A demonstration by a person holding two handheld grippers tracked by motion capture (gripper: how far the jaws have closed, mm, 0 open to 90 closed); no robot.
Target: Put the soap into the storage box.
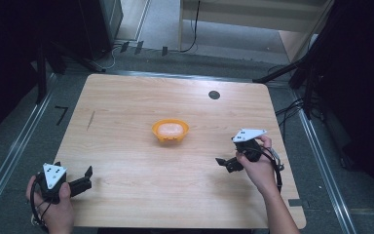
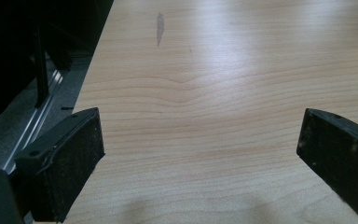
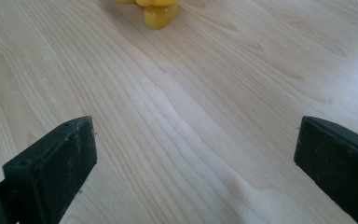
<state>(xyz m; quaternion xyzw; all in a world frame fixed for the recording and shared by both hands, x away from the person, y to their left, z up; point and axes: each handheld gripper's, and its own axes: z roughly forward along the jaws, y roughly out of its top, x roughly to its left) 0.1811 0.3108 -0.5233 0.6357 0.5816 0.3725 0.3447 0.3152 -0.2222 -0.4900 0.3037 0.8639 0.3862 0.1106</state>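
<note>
High view, read from left to right: at about seven o'clock on the desk (image 1: 126, 102), the left gripper (image 1: 85, 178) sits in the person's left hand (image 1: 53, 207) near the front left corner, its jaws spread wide with nothing between them; the left gripper view confirms this, with bare wood between the two black jaws and a small dark streak (image 2: 160, 28) on the desk farther ahead at twelve o'clock. At the centre of the desk stands the orange bowl (image 1: 170, 131), upright and well apart from both grippers. It holds something pale, whitish-pink, which reaches nearly to the rim; what exactly it is I cannot tell. At about four o'clock, the right gripper (image 1: 221, 162) is held in the right hand (image 1: 258, 165), pointed left toward the bowl, which lies at roughly ten o'clock from it. Its jaws also stand wide and hold nothing. In the right gripper view, an edge of the orange bowl (image 3: 158, 14) shows at twelve o'clock, far ahead of the open jaws. A small dark round spot (image 1: 214, 95) lies on the desk near its far edge, at one o'clock. By my reading, the work is at its very start: neither gripper touches the bowl, and reaching, grasping and any moving of it all remain to be done.
</note>
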